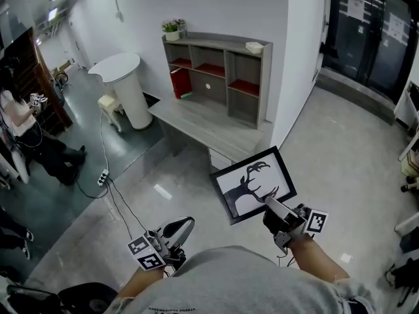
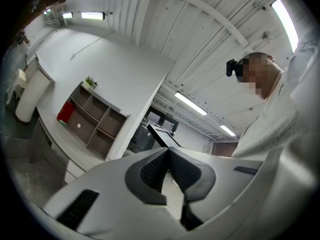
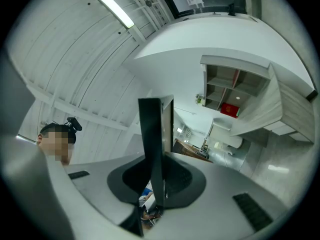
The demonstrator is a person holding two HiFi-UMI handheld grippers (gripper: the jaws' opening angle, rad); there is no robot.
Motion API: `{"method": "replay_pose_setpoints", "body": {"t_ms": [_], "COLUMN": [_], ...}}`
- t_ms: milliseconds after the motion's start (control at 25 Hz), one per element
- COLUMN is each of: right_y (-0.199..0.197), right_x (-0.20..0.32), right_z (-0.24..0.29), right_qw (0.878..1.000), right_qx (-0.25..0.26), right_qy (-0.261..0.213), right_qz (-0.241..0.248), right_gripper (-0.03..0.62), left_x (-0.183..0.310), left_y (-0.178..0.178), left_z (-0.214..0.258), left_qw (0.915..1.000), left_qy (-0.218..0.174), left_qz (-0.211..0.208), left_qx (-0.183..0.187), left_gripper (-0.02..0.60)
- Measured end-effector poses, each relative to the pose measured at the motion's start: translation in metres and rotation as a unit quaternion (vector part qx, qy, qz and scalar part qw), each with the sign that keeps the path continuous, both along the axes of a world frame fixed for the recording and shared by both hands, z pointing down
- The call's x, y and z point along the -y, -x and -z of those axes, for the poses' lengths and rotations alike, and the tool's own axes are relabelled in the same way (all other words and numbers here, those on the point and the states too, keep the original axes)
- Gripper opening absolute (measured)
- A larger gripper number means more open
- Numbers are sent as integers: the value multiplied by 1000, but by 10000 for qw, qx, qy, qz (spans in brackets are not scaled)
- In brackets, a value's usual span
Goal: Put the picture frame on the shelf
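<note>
A black-rimmed picture frame (image 1: 254, 184) with a deer silhouette on white is held flat in front of me. My right gripper (image 1: 272, 205) is shut on its near edge. In the right gripper view the frame (image 3: 152, 134) stands edge-on between the pads, which press on both sides. The grey wooden shelf unit (image 1: 219, 74) with red-floored compartments stands against the white wall, ahead and to the left; it also shows in the right gripper view (image 3: 235, 86). My left gripper (image 1: 177, 231) hangs low at my left, its jaws closed tip to tip on nothing (image 2: 167, 151).
A grey wooden platform (image 1: 196, 123) runs under the shelf. A potted plant (image 1: 171, 30) sits on top, a red book (image 1: 180, 82) inside. A white round table (image 1: 124, 84) and a stool stand left. A person (image 1: 19, 123) stands at far left. A cable and power strip (image 1: 103, 177) lie on the floor.
</note>
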State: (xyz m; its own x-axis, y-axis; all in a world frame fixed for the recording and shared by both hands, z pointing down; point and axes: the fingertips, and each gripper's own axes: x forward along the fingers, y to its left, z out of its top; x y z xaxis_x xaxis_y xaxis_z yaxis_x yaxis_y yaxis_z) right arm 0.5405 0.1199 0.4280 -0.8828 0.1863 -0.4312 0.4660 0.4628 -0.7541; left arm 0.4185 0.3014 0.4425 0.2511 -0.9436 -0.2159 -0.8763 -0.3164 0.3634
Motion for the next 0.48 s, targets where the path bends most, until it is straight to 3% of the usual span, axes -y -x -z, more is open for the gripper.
{"method": "replay_pose_setpoints", "body": {"t_ms": [480], "right_y": [28], "right_x": [1], "right_z": [-3], "right_qw": [9999], "right_qx": [-111], "right_qy": [-57], "right_qz": [-8], "right_gripper": [61], "left_x": [2], "left_y": [28], "left_z": [-8], "left_qw": [9999], "left_qy": [-105], "left_qz": [-28], "left_qx": [-120], "left_gripper": [9]}}
